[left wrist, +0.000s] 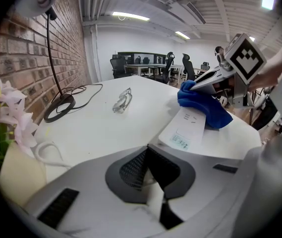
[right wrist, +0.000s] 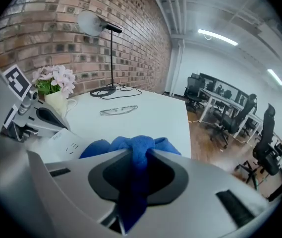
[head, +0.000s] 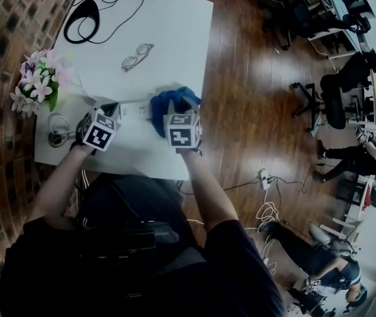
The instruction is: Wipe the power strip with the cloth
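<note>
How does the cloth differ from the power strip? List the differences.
The cloth is blue, the power strip white. The cloth is bunched, the power strip flat and straight. The cloth is pinched in the right gripper; the power strip lies on the table. Both sit together, the cloth covering the strip's one end.

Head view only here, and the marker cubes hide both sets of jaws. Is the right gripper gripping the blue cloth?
Observer: Yes. In the right gripper view the right gripper pinches a fold of the cloth between its jaws.
Operator: And the left one?
Observer: The left gripper has its jaws together at the power strip's near end; whether they pinch it I can't tell.
Operator: Is the cloth on the strip?
Observer: It covers the far end; the near part lies bare, a printed label showing.
</note>
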Demonstrator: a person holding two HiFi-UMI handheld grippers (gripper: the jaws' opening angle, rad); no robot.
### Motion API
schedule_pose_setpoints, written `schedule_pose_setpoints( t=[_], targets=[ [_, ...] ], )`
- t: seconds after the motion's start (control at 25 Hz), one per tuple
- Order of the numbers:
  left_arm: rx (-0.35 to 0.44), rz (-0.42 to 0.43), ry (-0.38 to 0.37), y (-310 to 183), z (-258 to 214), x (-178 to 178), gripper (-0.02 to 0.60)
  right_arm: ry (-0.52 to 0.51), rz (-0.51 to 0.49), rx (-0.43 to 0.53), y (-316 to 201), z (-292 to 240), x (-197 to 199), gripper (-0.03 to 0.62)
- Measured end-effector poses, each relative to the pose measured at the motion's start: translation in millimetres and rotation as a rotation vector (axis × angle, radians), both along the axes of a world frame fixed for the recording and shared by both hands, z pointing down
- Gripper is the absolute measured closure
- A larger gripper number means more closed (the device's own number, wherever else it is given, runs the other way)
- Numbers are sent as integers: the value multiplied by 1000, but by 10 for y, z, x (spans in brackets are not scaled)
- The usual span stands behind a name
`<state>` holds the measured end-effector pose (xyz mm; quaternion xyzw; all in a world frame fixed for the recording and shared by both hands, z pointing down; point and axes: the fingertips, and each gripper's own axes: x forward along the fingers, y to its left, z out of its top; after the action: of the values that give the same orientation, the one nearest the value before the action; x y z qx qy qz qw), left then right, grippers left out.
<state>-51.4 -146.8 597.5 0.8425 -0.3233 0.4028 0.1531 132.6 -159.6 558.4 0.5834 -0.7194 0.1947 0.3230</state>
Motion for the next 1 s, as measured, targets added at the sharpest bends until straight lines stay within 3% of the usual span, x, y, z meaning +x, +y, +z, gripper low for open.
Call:
schedule_pose_setpoints(
  t=[0.36, 1.0],
  targets=[
    [19, 6, 1, 15, -31, 9, 577, 96, -57, -1, 11, 3, -190, 536],
    [7, 40, 19, 63, -65, 16, 580, 53, -183, -5, 62, -8, -936, 537]
  ],
)
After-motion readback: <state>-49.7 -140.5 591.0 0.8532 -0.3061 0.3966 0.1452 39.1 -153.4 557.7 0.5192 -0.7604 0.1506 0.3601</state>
